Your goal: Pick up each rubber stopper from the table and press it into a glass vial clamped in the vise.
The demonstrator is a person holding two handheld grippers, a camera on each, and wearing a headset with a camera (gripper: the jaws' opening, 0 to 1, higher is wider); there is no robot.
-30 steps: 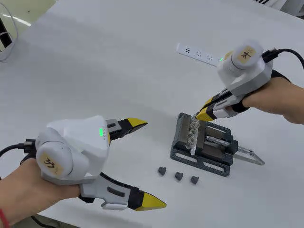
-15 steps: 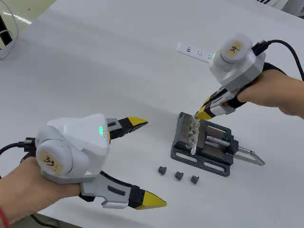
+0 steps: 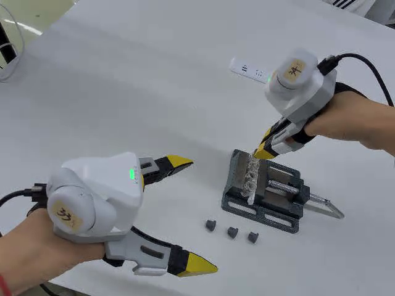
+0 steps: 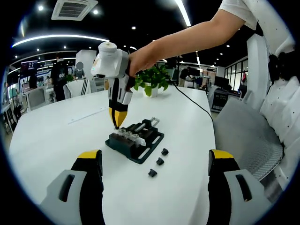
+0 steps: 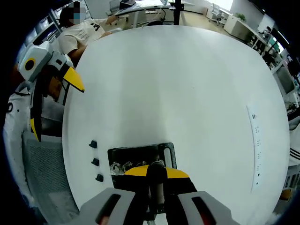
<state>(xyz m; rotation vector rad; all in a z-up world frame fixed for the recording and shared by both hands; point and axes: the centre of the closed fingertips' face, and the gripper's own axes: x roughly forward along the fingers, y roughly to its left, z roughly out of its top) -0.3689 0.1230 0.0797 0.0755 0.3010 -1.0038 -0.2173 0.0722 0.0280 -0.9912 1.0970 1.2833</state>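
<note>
Right gripper (image 3: 264, 151), pinching a rubber stopper (image 5: 157, 172), hovers over glass vials (image 3: 250, 176) in the vise (image 3: 266, 211); a straight downward press looks next. Left gripper (image 3: 196, 214) hangs open.

The table (image 3: 123, 80) was plain white. The vise (image 3: 265, 213) was dark grey, and so were the three rubber stoppers (image 3: 232, 232). The glass vials (image 3: 251, 176) were see-through. The left gripper (image 3: 197, 214) and the right gripper (image 3: 262, 153) had white bodies, black jaws and yellow tips. A small light (image 3: 131, 174) on the left one glowed green. The power strip (image 3: 247, 69) was white and the cable (image 3: 355, 56) was black.
</note>
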